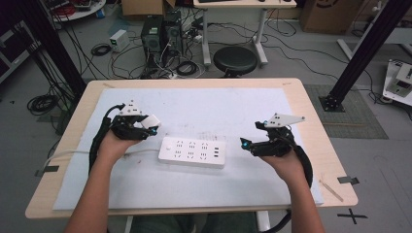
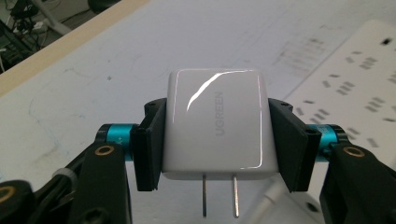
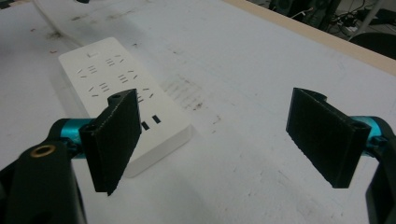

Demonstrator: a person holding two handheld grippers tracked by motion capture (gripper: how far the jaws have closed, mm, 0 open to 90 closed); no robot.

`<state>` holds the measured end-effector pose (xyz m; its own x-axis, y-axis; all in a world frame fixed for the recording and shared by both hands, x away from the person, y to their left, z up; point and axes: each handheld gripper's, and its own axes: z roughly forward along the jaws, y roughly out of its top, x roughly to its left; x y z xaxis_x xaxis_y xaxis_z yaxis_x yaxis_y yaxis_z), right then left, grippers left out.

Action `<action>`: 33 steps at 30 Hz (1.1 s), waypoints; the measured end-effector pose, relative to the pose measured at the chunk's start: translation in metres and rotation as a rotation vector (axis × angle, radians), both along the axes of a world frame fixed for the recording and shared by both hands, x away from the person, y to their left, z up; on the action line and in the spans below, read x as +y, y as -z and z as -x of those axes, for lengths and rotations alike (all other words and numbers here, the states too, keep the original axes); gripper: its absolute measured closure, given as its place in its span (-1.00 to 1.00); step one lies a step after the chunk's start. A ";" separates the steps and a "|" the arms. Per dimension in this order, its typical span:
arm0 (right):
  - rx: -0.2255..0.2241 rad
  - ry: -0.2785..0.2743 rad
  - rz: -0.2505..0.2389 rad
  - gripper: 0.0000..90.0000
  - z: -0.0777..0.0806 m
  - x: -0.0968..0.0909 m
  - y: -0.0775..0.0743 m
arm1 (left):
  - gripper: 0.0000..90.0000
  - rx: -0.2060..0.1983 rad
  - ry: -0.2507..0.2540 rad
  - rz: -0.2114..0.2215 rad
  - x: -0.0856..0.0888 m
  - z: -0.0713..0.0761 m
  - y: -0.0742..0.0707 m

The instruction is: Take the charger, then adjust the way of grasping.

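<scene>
Over the tabletop (image 1: 311, 116), seen from the high view, the left tongs (image 1: 150, 127) are clamped on a white charger (image 1: 151, 121), held just off the upper left corner of a white power strip (image 1: 192, 152) that lies flat on the white mat (image 1: 204, 109). The right tongs (image 1: 247, 143) hover just beside the strip's right end, their jaws spread and empty. A white cord (image 1: 63, 154) runs from the strip's left end under the left hand (image 1: 114, 143).

Between the jaws in the left gripper view, the charger (image 2: 215, 126) sits squarely gripped on its two sides, its glossy face up and its two metal prongs (image 2: 219, 196) pointing back toward the camera. The power strip (image 2: 355, 88) lies beyond and to the right of these tongs (image 2: 215, 140).

Ahead of the right tongs (image 3: 224, 135) in the right gripper view, the jaws stand wide apart with nothing between them. The power strip (image 3: 112, 79) lies behind the left jaw, which hides part of its near end.
</scene>
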<state>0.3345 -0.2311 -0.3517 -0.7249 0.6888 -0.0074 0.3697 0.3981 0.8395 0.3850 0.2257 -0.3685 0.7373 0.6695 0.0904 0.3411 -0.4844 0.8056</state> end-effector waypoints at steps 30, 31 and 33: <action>0.114 -0.147 -0.057 -0.59 0.011 0.040 0.012 | -0.06 -0.188 0.360 0.004 -0.054 0.066 -0.001; 0.128 -0.157 -0.068 -0.59 0.011 0.043 0.013 | -0.06 -0.202 0.371 -0.002 -0.057 0.068 0.002; 0.143 -0.170 -0.088 -0.59 0.011 0.049 0.017 | -0.06 -0.224 0.381 -0.005 -0.062 0.074 0.007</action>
